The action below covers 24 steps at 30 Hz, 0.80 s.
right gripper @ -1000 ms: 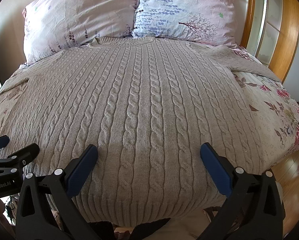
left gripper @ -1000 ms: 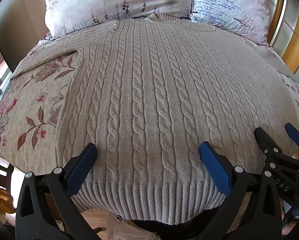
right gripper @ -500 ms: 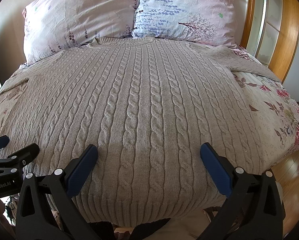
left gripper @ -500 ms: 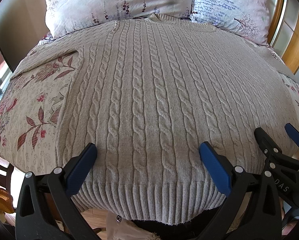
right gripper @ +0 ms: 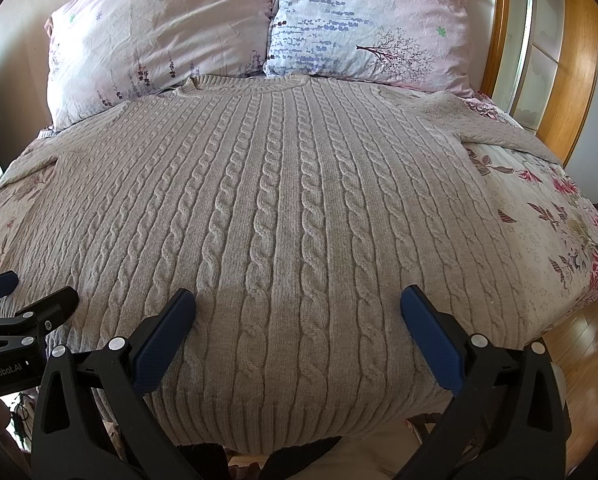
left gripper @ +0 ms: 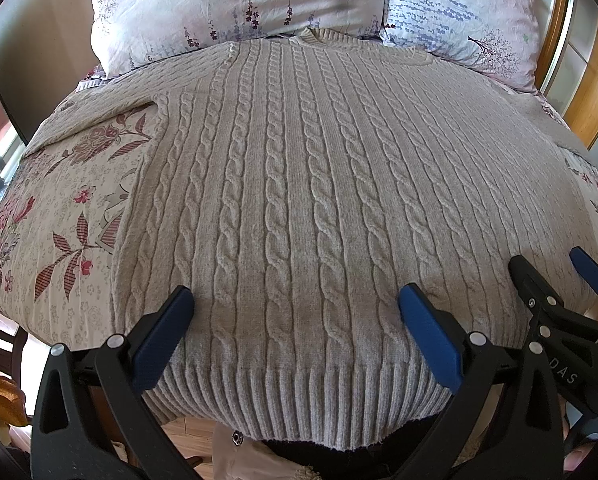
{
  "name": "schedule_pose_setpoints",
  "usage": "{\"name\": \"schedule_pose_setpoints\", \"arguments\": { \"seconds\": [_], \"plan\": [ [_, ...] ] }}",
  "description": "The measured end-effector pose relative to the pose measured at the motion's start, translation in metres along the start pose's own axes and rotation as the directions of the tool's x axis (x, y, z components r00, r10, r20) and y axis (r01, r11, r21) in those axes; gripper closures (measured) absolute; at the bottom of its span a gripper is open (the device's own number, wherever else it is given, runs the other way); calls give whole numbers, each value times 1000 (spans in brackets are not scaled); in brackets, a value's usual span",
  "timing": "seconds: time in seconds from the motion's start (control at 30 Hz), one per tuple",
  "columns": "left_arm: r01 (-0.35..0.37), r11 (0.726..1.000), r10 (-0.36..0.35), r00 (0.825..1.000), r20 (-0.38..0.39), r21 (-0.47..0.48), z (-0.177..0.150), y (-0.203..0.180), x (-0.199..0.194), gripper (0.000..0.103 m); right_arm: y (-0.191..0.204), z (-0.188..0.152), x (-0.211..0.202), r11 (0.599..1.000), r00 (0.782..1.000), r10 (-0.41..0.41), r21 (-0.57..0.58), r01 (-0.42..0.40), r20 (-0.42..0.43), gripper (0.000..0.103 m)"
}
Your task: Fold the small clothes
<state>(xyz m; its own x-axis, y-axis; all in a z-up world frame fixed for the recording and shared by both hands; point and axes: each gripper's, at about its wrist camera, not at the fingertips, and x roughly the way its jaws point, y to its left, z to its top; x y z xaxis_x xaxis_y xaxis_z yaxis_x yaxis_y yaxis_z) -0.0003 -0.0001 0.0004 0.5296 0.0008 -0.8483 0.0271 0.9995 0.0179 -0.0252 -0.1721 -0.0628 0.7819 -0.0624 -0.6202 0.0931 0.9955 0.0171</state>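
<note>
Floral-quilted bed (left gripper: 71,216) bearing flat grey cable-knit sweater (left gripper: 299,200); left gripper (left gripper: 295,332) and right gripper (right gripper: 299,332) spread wide, empty; single-layer hem pinch risks bunching

The bed (left gripper: 59,248) is covered with a pale bedspread (right gripper: 539,248) printed with red and pink flowers and striped leaves. A grey cable-knit sweater (left gripper: 299,200) lies flat on it, front up, spread over most of the width. Its neck points toward the head of the bed and its ribbed hem (left gripper: 299,400) hangs slightly over the near edge. One sleeve (right gripper: 499,128) stretches out toward the wooden headboard side, the other (left gripper: 99,120) toward the opposite edge. Two pillows lie at the head, touching each other: a pink one (right gripper: 159,40) and a pale blue one (right gripper: 371,28), the sweater's collar just against them.
</note>
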Motion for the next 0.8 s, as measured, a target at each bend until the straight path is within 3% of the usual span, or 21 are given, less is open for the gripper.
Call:
{"name": "schedule_pose_setpoints", "arguments": {
  "seconds": [0.8],
  "plan": [
    [-1, 1000, 1, 1000, -1, -2, 0, 0, 0, 2, 1, -1, 2, 1000, 1000, 2, -8, -2, -8, 1]
  ]
}}
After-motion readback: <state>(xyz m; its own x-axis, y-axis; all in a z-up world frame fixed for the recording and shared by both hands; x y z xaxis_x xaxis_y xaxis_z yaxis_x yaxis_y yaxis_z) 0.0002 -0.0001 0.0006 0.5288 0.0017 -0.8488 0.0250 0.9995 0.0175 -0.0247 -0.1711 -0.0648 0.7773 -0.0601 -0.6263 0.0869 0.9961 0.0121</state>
